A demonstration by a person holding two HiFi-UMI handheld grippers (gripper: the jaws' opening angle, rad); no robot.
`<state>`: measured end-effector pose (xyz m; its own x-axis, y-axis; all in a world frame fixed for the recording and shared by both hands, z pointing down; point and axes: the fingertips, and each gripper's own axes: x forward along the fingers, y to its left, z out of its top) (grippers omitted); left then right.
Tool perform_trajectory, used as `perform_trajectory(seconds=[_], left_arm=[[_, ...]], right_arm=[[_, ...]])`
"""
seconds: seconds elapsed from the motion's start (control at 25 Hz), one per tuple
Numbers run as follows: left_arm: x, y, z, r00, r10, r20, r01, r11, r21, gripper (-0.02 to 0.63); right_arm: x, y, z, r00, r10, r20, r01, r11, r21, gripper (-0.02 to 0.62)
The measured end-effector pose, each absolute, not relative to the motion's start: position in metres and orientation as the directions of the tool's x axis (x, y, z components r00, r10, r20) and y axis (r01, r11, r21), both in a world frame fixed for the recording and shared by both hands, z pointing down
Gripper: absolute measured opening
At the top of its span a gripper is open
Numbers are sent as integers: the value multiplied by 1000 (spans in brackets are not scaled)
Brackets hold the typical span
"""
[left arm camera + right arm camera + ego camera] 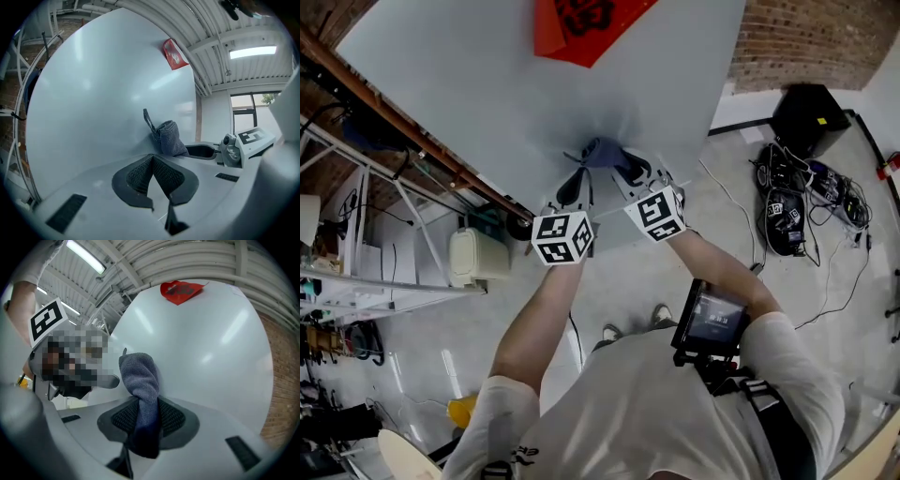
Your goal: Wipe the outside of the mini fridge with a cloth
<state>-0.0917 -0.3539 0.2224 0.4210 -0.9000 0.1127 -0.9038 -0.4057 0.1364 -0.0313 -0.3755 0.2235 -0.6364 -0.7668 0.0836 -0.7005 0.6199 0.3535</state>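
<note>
Mid-wipe, I judge: right gripper [147, 416] clamps the cloth [140, 376] against the fridge [201, 343], left gripper [152, 176] closed and empty; next, sweep sideways.

Workshop-like lab space, bare brick wall [806, 37], concrete floor [412, 356], metal shelving [356, 281], tangled cables [787, 211] on the floor

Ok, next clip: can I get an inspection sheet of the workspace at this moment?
Surface: pale fridge panel, red paper stuck near its top.
Job's things: grey-blue cloth held against the panel.
Clutter: white container on the floor.
Grippers: right hand-held gripper shut on the cloth; left hand-held gripper shut, empty, beside it.
Cables: tangled bundle on the floor at right.
Surroundings: metal rack, brick wall.
</note>
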Motion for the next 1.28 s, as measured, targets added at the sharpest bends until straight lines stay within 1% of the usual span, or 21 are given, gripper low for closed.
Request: perform_trajectory(seconds=[0.52,0.76,0.96,1.28], left_arm=[[20,-388,221,510,-852,115,-859,-498,120,3],[58,-396,224,537,-833,131,-843,-525,115,3],[70,-398,228,536,-832,147,-844,-524,113,3],[55,-391,234,501,-850,160,-865,-489,110,3]], right_arm=[[94,-413,224,-530,-846,63,-787,518,335,114],[149,-428,223,-463,-884,64,-841,461,282,114],[174,-438,225,-439,-896,63,-864,440,246,114],[173,-439,228,-431,-900,60,-876,433,211,114]])
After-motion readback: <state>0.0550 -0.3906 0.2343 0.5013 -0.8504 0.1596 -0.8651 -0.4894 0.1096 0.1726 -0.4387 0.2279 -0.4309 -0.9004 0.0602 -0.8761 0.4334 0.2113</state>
